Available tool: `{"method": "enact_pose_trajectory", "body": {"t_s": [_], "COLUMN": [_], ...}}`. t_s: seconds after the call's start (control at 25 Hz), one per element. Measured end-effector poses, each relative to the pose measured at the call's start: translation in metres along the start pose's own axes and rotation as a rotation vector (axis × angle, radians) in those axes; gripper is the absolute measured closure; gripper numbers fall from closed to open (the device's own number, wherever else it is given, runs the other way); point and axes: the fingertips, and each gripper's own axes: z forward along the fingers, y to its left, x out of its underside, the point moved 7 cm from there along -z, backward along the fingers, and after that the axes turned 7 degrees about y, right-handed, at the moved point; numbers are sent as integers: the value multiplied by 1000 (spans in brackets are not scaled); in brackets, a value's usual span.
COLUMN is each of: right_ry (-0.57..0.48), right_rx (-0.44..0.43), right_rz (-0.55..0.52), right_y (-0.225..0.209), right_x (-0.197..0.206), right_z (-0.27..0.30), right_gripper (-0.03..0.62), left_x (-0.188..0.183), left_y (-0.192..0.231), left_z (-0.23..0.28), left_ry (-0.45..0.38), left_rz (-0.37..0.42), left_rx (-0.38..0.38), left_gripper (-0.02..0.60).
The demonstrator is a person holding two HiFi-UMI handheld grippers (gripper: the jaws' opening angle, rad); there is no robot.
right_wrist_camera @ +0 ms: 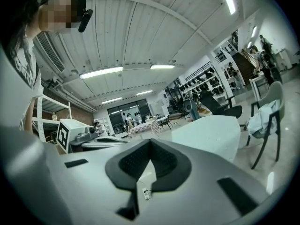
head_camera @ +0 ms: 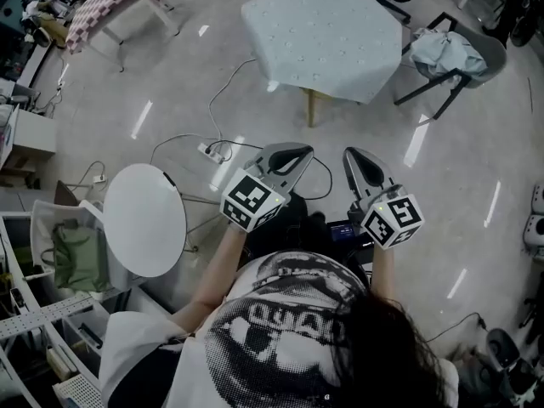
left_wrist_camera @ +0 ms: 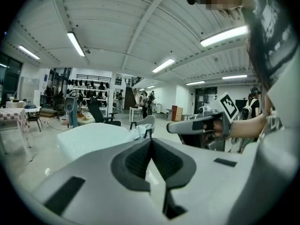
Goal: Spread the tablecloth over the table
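A pale blue tablecloth [head_camera: 323, 36] lies over the table at the top of the head view and hangs down its sides; one wooden leg [head_camera: 313, 107] shows beneath. It also shows in the left gripper view as the tablecloth [left_wrist_camera: 91, 137] and in the right gripper view as the tablecloth [right_wrist_camera: 206, 135], well ahead of the jaws. My left gripper [head_camera: 302, 153] and right gripper [head_camera: 351, 153] are held side by side close to the person's body, far short of the table. Both are shut with nothing between them, as the left gripper [left_wrist_camera: 151, 139] and right gripper [right_wrist_camera: 150, 142] views show.
A grey chair [head_camera: 450, 58] with a cloth bundle stands right of the table. A round white side table [head_camera: 144, 219] is at my left. A power strip [head_camera: 217, 151] with cables lies on the floor ahead. A checkered table [head_camera: 110, 2] stands far left, and shelving [head_camera: 51, 313] sits at lower left.
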Motion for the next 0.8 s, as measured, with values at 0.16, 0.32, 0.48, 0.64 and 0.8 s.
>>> {"method": "enact_pose_trajectory", "body": {"t_s": [0.16,0.32,0.48,0.64,0.8], "right_ry": [10,25,42,45,49], "right_rx": [-3,-7,-9,-16,-12], "right_rz": [-20,-41,-61,-61,-65], "right_y": [8,15,15,16,16], "right_x": [7,9,10,12,12], "right_z": [-6,-9,-10,-10,-10], "right_gripper": [599,599,599,599,599], "left_x": [6,9,10,11,13], "left_y": [-9,-16,-21,-23,-24], "left_z": [-9,-14,-14,-14,-15], "left_ry": [-5,2,0,6,15], "left_rz": [4,8,7,10,9], "left_rx": [-6,0,3,7,10], "left_gripper": [569,569,569,569,569]}}
